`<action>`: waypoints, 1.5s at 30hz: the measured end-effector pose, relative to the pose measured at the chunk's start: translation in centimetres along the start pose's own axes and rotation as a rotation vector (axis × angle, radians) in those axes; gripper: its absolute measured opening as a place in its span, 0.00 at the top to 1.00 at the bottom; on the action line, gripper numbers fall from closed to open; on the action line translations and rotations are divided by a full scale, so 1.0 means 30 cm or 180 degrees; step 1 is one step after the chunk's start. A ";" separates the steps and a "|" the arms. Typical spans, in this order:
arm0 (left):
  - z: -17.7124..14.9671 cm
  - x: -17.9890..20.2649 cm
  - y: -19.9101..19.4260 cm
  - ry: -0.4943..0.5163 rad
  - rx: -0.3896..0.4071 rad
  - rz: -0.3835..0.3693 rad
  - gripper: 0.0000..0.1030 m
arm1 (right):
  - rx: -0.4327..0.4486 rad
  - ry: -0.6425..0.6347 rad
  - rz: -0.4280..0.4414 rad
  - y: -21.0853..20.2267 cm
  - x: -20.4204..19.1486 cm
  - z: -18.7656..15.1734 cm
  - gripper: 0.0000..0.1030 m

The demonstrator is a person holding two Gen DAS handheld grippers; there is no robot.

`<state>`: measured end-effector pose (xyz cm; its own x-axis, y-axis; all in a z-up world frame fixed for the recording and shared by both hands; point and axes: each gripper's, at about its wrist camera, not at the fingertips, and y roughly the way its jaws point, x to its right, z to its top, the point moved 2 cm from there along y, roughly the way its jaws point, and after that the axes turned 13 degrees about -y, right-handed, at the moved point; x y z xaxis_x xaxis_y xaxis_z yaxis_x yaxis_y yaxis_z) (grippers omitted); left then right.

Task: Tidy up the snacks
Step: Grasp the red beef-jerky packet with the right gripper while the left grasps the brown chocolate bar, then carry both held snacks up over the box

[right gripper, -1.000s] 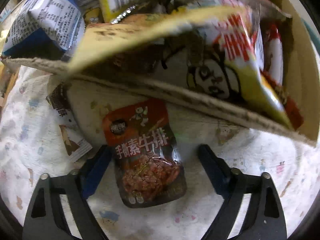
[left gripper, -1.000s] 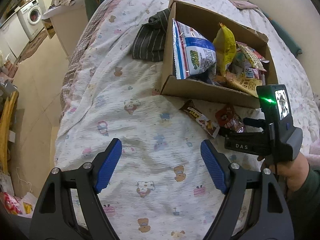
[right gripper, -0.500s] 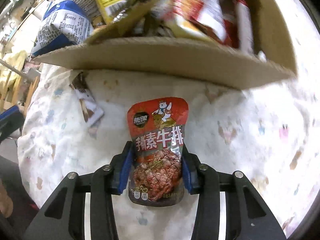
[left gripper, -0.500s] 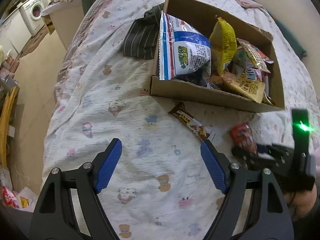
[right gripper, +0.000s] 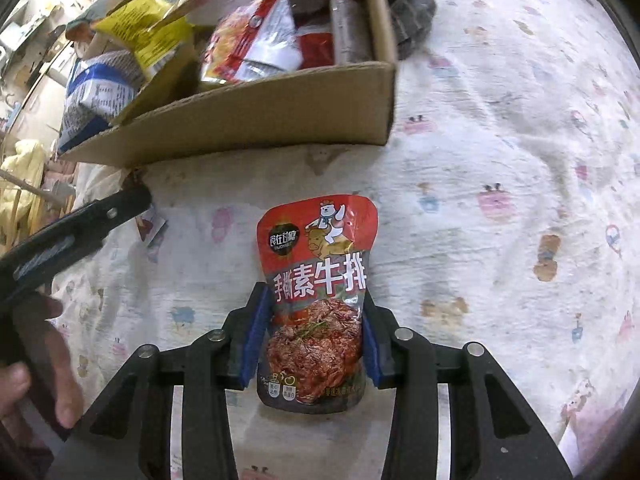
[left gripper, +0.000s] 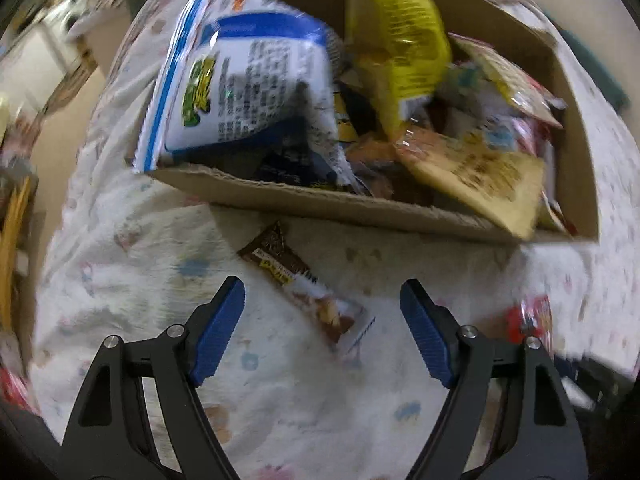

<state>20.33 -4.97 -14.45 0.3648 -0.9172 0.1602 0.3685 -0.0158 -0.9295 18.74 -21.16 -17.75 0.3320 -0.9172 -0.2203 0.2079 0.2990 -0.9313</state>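
Jaws of my right gripper [right gripper: 310, 328] pinch the lower half of a red snack pouch [right gripper: 316, 296], its top pointing ahead toward the cardboard box [right gripper: 256, 116] of snacks on the bed [right gripper: 500, 160]. My left gripper [left gripper: 322, 328] has its jaws wide apart and gripping nothing, a brown snack bar [left gripper: 304, 284] lying between them on the bedspread, just short of the box's near wall.

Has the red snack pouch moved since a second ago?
Yes. The red snack pouch, clamped in the right gripper, sits farther from the cardboard box wall than before.
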 end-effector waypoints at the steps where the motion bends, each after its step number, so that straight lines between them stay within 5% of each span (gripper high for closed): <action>1: 0.006 -0.001 0.022 -0.0083 -0.0042 -0.0024 0.25 | 0.0010 0.0020 0.0012 -0.009 0.015 -0.005 0.58; 7: 0.019 -0.035 0.104 -0.0137 -0.0244 0.0220 0.40 | 0.0048 0.0015 0.0046 -0.048 0.035 -0.014 0.58; 10: 0.010 -0.048 0.088 -0.0141 -0.0194 0.0247 0.57 | 0.0048 -0.0018 0.0050 -0.054 0.023 -0.012 0.58; 12: 0.003 -0.057 0.082 -0.0110 -0.0212 0.0286 0.77 | 0.0054 -0.0044 0.0051 -0.063 0.020 -0.013 0.58; 15: -0.005 -0.084 0.074 -0.0117 -0.0258 0.0264 0.84 | 0.0070 -0.0064 0.0066 -0.068 0.014 -0.016 0.58; 28: -0.119 -0.158 -0.025 0.0111 -0.0327 0.0268 0.85 | 0.0240 -0.0183 0.0169 -0.156 -0.006 -0.028 0.58; 45: -0.143 -0.103 -0.453 0.0541 0.0564 -0.0099 0.85 | 0.0634 -0.0249 0.0347 -0.342 0.009 -0.079 0.58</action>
<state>10.51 -3.65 -3.73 0.2075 -0.9714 0.1156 0.5269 0.0114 -0.8498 14.50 -25.10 -8.94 0.4312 -0.8557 -0.2860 0.3418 0.4483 -0.8260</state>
